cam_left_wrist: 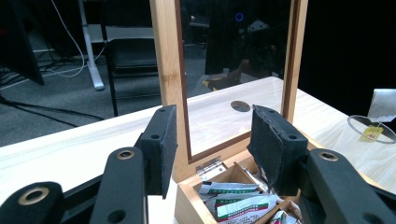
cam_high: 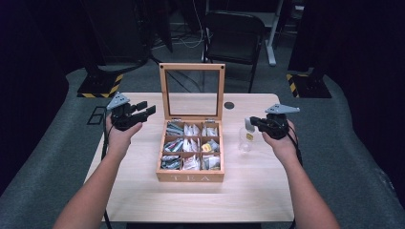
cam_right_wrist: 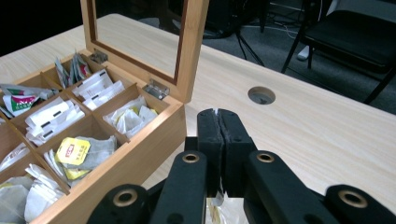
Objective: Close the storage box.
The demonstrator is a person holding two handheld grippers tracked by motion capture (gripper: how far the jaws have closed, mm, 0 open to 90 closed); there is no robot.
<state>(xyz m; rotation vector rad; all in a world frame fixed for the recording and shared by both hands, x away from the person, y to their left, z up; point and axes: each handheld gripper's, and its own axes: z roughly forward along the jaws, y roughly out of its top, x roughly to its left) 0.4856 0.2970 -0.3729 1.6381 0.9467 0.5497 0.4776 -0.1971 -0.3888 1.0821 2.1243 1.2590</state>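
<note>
At centre frame the open tea box (cam_high: 190, 176) sits on the surface (cam_high: 143, 200). Left hand-held gripper (cam_high: 143, 110), jaws apart, holds nothing. Right hand-held gripper (cam_high: 251, 122), jaws together, pinches a tea bag over the glass (cam_high: 246, 141).

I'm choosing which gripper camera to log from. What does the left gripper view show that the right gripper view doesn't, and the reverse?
Left gripper view: the left gripper with its jaws open, and at the right a glass rim with a yellow tag.
Right gripper view: the right gripper, jaws shut on a white sliver, and a yellow-labelled tea bag in a compartment.
Both: the wooden tea box, its upright lid, a hinge, the table's round hole and a black chair.
</note>
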